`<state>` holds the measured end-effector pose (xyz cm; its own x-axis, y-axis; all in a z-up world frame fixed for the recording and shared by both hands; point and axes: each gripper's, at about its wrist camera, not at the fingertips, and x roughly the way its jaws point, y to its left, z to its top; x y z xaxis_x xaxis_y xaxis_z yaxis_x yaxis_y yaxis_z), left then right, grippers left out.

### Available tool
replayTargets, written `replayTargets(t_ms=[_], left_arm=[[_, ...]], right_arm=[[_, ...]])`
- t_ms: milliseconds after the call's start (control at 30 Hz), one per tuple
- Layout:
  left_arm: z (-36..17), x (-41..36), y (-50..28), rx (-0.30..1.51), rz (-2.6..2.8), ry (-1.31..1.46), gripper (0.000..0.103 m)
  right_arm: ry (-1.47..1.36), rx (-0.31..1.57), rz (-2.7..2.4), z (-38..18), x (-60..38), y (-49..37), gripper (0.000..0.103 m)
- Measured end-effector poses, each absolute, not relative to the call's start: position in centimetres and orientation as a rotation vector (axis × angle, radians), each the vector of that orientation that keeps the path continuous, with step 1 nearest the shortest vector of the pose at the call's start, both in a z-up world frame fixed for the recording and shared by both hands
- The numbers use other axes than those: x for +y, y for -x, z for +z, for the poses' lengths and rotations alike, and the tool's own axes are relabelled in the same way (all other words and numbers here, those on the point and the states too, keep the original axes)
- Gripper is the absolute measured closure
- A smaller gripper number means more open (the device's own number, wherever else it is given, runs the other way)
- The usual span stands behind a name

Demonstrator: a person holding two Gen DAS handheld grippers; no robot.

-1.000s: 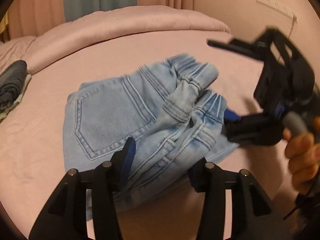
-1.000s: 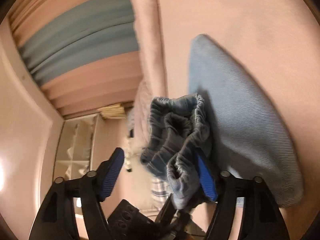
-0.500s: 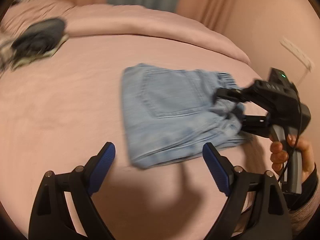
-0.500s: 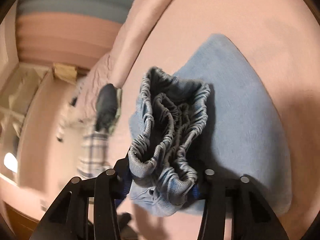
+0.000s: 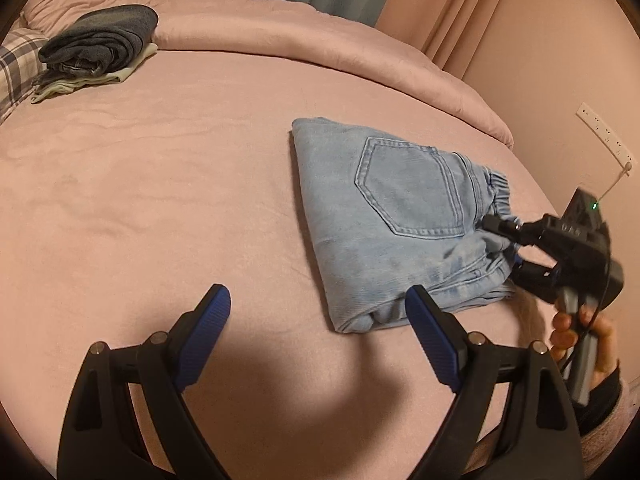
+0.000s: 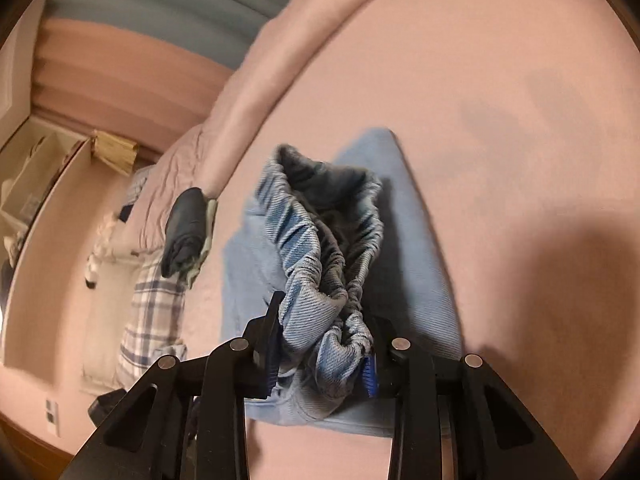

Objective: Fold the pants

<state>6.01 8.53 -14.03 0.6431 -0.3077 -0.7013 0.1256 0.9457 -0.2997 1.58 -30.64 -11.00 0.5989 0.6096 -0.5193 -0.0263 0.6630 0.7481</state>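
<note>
pants: the light blue denim pants (image 5: 384, 216) are lying folded into a compact bundle on the pink bed cover (image 5: 160, 184), back pocket facing up, waistband end pointing toward the right gripper.
step in hand: judging by the layout, the fold looks nearly finished; the right gripper is setting down or squaring the waistband end.
doing it well: it is worth lowering the bunched waistband (image 6: 328, 248) flat onto the layer beneath before letting go, keeping the edges lined up so the bundle is not springing open; the elastic is looking puffy and may be lifting once released.
right gripper: the right gripper (image 6: 320, 356) is pinching the gathered elastic waistband, jaws drawn narrow with the fabric filling the gap between the blue pads (image 6: 370, 376).
left gripper: the left gripper (image 5: 316, 332) is hovering above the bed with jaws spread wide, holding nothing; its right finger is sitting just beside the near corner of the bundle, contact not clear.
elsewhere: a stack of dark folded clothes (image 5: 100, 40) is resting well apart near the pillows.
</note>
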Motion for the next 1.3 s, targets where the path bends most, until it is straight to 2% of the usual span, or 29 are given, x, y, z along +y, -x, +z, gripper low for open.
replayTargets(t_ms=[167, 233, 300, 533, 567, 633, 700, 800, 900, 1000, 1100, 1300], left_arm=[[-12.7, 8.5, -6.3, 0.798, -0.264, 0.229, 0.014], [-12.2, 8.4, -6.5, 0.785, -0.272, 0.223, 0.013], [-11.8, 8.2, -6.8, 0.771, -0.281, 0.207, 0.013], [-11.0, 4.4, -9.3, 0.749, -0.353, 0.13, 0.013], [-11.0, 3.2, -9.9, 0.75, -0.364, 0.105, 0.013], [-11.3, 1.9, -10.6, 0.765, -0.379, 0.081, 0.014], [-12.2, 0.5, -11.6, 0.801, -0.396, 0.053, 0.014], [-14.3, -0.7, -12.6, 0.881, -0.394, 0.005, 0.015], [-15.0, -0.4, -12.7, 0.868, -0.417, 0.003, 0.015], [-15.0, -0.4, -12.8, 0.869, -0.424, -0.008, 0.014], [-14.6, -0.2, -13.0, 0.878, -0.424, -0.003, 0.015], [-12.8, 1.8, -12.6, 0.831, -0.413, 0.064, 0.014]], right_arm=[[-0.73, 0.865, 0.412, -10.3, -30.4, -1.5, 0.069], [-0.726, 0.886, 0.404, -9.6, -30.3, -1.5, 0.058], [-0.698, 0.857, 0.369, -8.3, -31.1, -0.8, 0.053], [-0.494, 0.706, 0.3, -3.0, -30.8, -0.4, 0.052], [-0.457, 0.704, 0.312, -2.5, -30.0, -1.0, 0.053], [-0.371, 0.679, 0.32, -1.5, -28.4, -2.0, 0.065], [-0.294, 0.658, 0.316, -0.7, -26.8, -3.5, 0.071], [-0.246, 0.723, 0.318, -1.6, -25.8, -5.9, 0.083], [-0.121, 0.817, 0.257, -4.4, -25.1, -6.8, 0.084], [-0.18, 0.815, 0.274, -6.4, -27.0, -6.8, 0.084], [-0.264, 0.819, 0.305, -5.8, -28.1, -6.5, 0.084], [-0.228, 0.69, 0.41, -2.8, -26.8, -2.0, 0.084]])
